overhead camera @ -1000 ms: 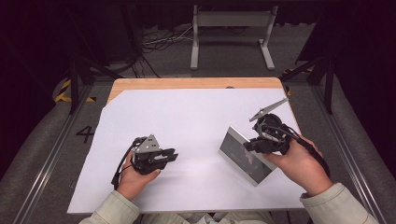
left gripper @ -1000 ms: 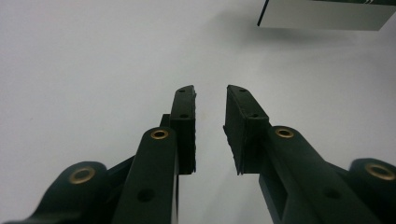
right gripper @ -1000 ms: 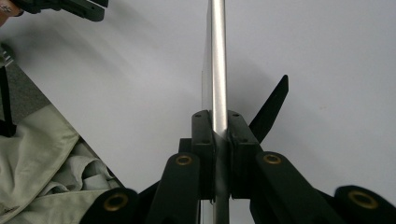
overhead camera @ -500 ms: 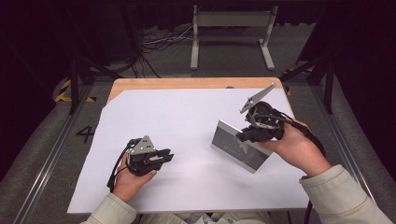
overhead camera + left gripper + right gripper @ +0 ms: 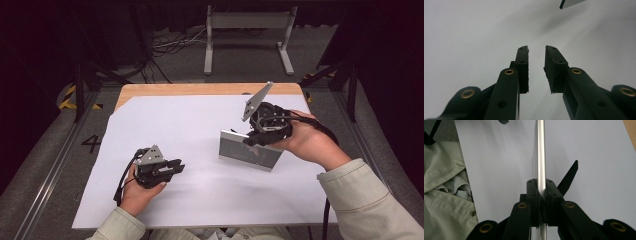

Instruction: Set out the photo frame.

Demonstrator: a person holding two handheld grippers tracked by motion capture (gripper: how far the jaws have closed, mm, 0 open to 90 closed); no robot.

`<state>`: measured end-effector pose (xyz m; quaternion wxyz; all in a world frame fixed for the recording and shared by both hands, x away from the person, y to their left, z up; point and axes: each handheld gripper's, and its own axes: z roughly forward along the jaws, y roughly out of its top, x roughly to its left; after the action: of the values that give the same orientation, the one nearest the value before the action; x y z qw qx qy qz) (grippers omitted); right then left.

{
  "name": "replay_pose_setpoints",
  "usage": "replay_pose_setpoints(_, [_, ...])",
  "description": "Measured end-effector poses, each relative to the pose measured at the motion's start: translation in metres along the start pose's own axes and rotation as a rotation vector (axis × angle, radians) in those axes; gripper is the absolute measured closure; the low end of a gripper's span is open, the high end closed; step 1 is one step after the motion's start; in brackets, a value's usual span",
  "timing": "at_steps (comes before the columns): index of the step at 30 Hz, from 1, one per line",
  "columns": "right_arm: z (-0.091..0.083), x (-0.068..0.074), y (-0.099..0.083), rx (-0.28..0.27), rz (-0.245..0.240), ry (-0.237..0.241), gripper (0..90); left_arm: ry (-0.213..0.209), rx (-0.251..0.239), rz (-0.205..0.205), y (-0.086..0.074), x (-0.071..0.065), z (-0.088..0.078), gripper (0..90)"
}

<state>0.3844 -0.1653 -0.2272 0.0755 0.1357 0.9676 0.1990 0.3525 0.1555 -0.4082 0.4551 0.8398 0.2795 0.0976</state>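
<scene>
A flat silver picture frame (image 5: pixel 248 152) stands tilted up on its lower edge on the white sheet (image 5: pixel 200 125), right of centre. My right gripper (image 5: pixel 256 142) is shut on the frame's top edge. In the right gripper view the pads (image 5: pixel 531 192) pinch the thin silver edge (image 5: pixel 540 150), and a black prop leg (image 5: pixel 569 177) juts from the frame's back. My left gripper (image 5: pixel 179 167) lies low on the sheet at the lower left, pointing right. Its jaws (image 5: pixel 536 50) are open with nothing between them. A corner of the frame (image 5: pixel 571 3) shows far ahead of it.
The white sheet covers a wooden table (image 5: pixel 200 89) whose far edge shows. Beyond the table stand a grey metal rack (image 5: pixel 247 30) and floor cables (image 5: pixel 170 45). A pale green sleeve (image 5: pixel 446 195) lies beside the right gripper.
My right gripper has carried the frame left and away from the near edge, lifting and tipping it more upright. My left gripper has stayed put.
</scene>
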Motion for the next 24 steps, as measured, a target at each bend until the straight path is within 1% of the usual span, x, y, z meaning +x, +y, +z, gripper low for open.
replay_pose_setpoints(1, [0.0,0.0,0.0,0.0,0.0,0.0,83.8,0.001,0.001,-0.001,0.0,0.0,0.0,73.4])
replay_pose_setpoints(2, [0.001,-0.002,0.003,0.006,-0.018,0.011,83.8,-0.001,0.002,0.004,0.0,0.0,0.0,73.4])
replay_pose_setpoints(3, [0.002,-0.003,0.004,0.003,-0.022,0.016,83.8,-0.002,0.001,0.005,0.0,0.0,0.001,73.4])
replay_pose_setpoints(6, [0.006,-0.006,0.008,0.003,-0.072,0.037,83.7,-0.001,0.0,0.005,0.0,0.0,0.001,73.4])
replay_pose_setpoints(7, [0.006,-0.006,0.008,0.003,-0.072,0.037,83.7,-0.002,0.0,0.005,0.0,0.0,0.001,73.4])
replay_pose_setpoints(8, [0.008,-0.007,0.008,0.004,-0.089,0.05,83.7,-0.002,0.0,0.005,0.0,0.0,0.001,73.4])
replay_pose_setpoints(9, [0.012,-0.009,0.011,0.003,-0.119,0.069,83.7,-0.003,0.002,0.005,0.0,0.001,0.001,73.4])
replay_pose_setpoints(11, [0.014,-0.01,0.012,0.005,-0.131,0.083,83.7,-0.003,0.001,0.005,0.0,0.001,0.001,73.2])
replay_pose_setpoints(12, [0.016,-0.011,0.012,0.009,-0.127,0.099,83.8,-0.003,0.001,0.005,0.0,0.001,0.001,73.2])
replay_pose_setpoints(15, [0.022,-0.016,0.013,0.011,-0.128,0.11,83.8,-0.003,0.001,0.004,0.0,0.001,0.001,73.2])
replay_pose_setpoints(18, [0.028,-0.02,0.012,0.004,-0.148,0.123,83.8,-0.003,0.004,0.003,0.0,0.0,0.001,73.2])
replay_pose_setpoints(19, [0.029,-0.021,0.012,0.007,-0.145,0.132,83.7,-0.004,0.005,0.002,0.0,0.0,0.001,73.1])
replay_pose_setpoints(20, [0.03,-0.022,0.011,0.004,-0.153,0.139,83.7,-0.006,0.006,0.003,0.0,0.0,0.001,73.1])
replay_pose_setpoints(22, [0.033,-0.023,0.011,-0.003,-0.194,0.15,83.7,-0.007,0.006,0.008,0.0,0.001,0.002,73.1])
replay_pose_setpoints(23, [0.033,-0.023,0.011,-0.003,-0.194,0.15,83.7,-0.007,0.006,0.008,0.0,0.001,0.002,73.1])
replay_pose_setpoints(24, [0.034,-0.024,0.011,-0.001,-0.211,0.156,83.8,-0.009,0.006,0.002,0.0,0.001,0.002,73.1])
